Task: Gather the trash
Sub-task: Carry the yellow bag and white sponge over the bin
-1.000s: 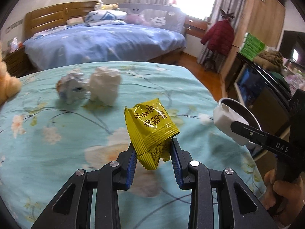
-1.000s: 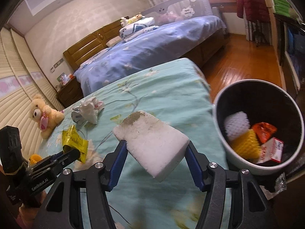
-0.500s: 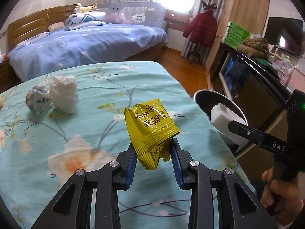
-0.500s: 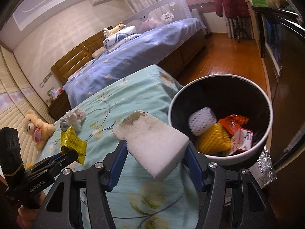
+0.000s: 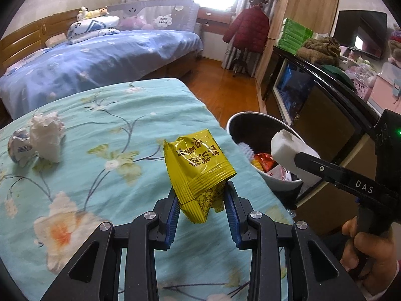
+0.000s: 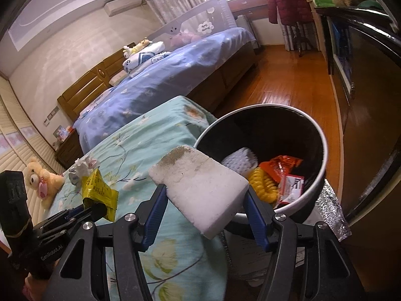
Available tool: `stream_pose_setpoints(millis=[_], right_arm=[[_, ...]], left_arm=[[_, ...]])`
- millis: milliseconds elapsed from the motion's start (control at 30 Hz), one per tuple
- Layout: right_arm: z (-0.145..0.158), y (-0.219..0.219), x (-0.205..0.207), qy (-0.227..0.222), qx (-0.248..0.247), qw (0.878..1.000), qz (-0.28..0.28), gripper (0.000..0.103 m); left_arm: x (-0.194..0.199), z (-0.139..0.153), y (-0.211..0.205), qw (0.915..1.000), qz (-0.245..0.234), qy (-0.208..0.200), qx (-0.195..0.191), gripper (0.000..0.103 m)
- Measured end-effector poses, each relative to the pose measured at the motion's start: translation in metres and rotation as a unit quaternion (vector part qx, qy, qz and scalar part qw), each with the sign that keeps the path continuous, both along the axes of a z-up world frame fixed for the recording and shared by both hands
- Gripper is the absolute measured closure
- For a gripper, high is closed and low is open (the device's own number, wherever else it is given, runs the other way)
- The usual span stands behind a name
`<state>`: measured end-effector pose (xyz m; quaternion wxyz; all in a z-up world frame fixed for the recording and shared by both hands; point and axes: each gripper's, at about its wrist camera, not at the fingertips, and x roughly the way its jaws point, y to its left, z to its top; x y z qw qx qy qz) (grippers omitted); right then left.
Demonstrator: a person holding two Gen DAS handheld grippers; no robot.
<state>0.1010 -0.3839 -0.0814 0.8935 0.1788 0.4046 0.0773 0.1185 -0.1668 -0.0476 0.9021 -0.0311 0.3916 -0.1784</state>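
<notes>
My left gripper (image 5: 201,197) is shut on a yellow snack packet (image 5: 196,165) and holds it above the turquoise floral bed (image 5: 105,135). My right gripper (image 6: 204,200) is shut on a white foam block (image 6: 200,188), held at the near rim of the round trash bin (image 6: 323,150). The bin holds several pieces of trash, among them an orange wrapper (image 6: 280,165) and yellow foam netting (image 6: 263,183). The block (image 5: 288,150) also shows in the left wrist view, over the bin (image 5: 240,120). A crumpled white tissue (image 5: 45,135) and a crumpled wrapper (image 5: 18,148) lie on the bed at the left.
A blue bed (image 5: 95,57) stands beyond. A dark cabinet (image 5: 323,115) runs along the right, close behind the bin. A teddy bear (image 6: 42,180) lies at the bed's far left. Wooden floor (image 6: 288,85) lies between the beds and the cabinet.
Both grippers have moved right towards the bin with their loads. The foam block has gone from over the bed to the bin's near rim. The bin now shows beside the packet.
</notes>
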Motion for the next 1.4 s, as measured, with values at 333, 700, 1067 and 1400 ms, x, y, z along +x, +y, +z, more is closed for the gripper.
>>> stream_pose_setpoints(millis=[333,700,1067,1400], right_arm=[[-0.001,-0.025,0.008,0.007,-0.008,1.0,-0.02,0.041],[-0.01,-0.052,0.025,0.025,-0.01,0.999,-0.039,0.041],[-0.016,-0.067,0.042,0.041,-0.01,0.998,-0.047,0.04],[-0.02,-0.075,0.056,0.054,-0.005,0.997,-0.052,0.04]], left_arm=[[0.014,-0.001,-0.033,0.9996,-0.027,0.001,0.007,0.07],[0.034,-0.003,-0.065,0.9985,-0.053,-0.003,0.016,0.069],[0.059,-0.007,-0.089,0.9971,-0.073,0.005,0.02,0.069],[0.077,-0.012,-0.104,0.996,-0.084,0.01,0.027,0.068]])
